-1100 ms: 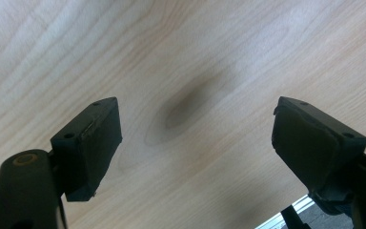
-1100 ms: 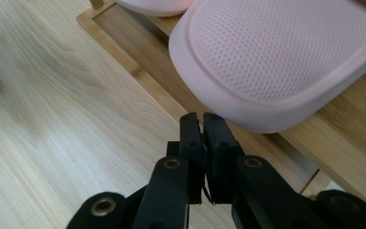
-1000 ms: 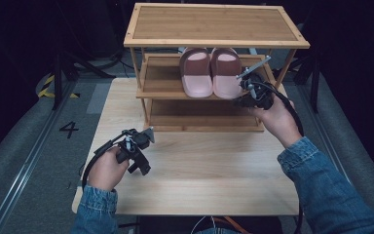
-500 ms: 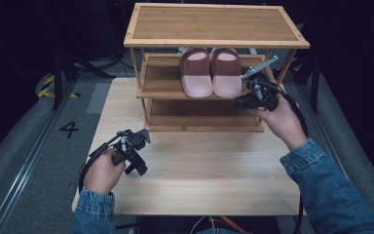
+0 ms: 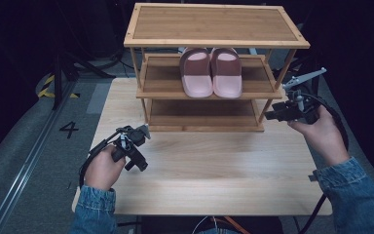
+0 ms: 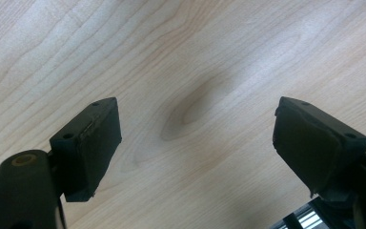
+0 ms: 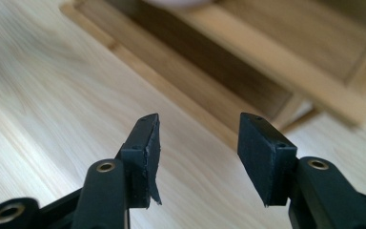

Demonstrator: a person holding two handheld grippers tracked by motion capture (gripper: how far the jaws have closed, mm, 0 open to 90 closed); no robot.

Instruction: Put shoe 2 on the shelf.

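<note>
A pair of pink rubber slide sandals stands side by side on the middle shelf of a three-tier bamboo shoe rack, toes pointing toward the person, roughly centred across the shelf. The rack sits at the far end of a pale wooden tabletop.

The right gripper is held beside the rack's right front leg, at about the height of the lower shelf, off to the right of the sandals and apart from them. In the right gripper view its jaws have just been opening and stand released, nothing between them; past them lie bare tabletop and the blurred lower shelves and frame of the rack, with a sliver of pink at the top edge. The right hand, in a blue denim sleeve, grips the tool from the right edge of the tabletop.

The left gripper hangs low over the near left part of the tabletop, well apart from the rack and the sandals. In the left gripper view its two black jaws are spread wide with plain wood grain between them and nothing grasped. The left hand holds it, cable looping to the left.
</note>
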